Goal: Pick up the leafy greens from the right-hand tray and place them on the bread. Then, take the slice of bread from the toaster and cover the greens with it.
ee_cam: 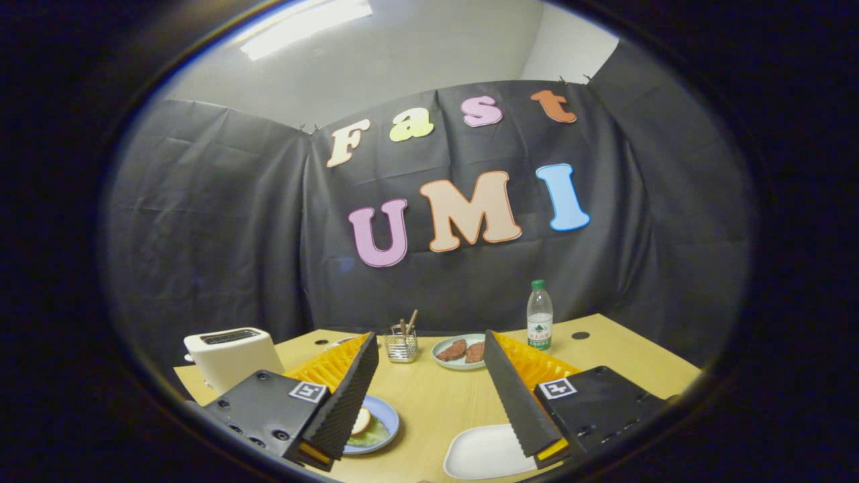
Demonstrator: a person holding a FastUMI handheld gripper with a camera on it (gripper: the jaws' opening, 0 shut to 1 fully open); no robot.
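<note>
My gripper (pixel 429 341) is held open above the wooden table (pixel 436 402), with nothing between its fingers. A blue plate (pixel 389 419) lies beside the left finger (pixel 345 396), which partly hides it. On the plate is a pale piece of bread (pixel 361 421), and leafy greens (pixel 373 436) show at its lower edge. The white toaster (pixel 231 355) stands further left, beyond the left finger; its top slot looks dark. A white tray (pixel 480 453) lies on the table close under the right finger (pixel 513 396).
Beyond the fingertips a pale plate (pixel 443 362) holds two brown patties (pixel 460 350). A small wire basket with sticks (pixel 401 345) stands to their left. To their right a water bottle (pixel 539 315) stands near the table's back edge.
</note>
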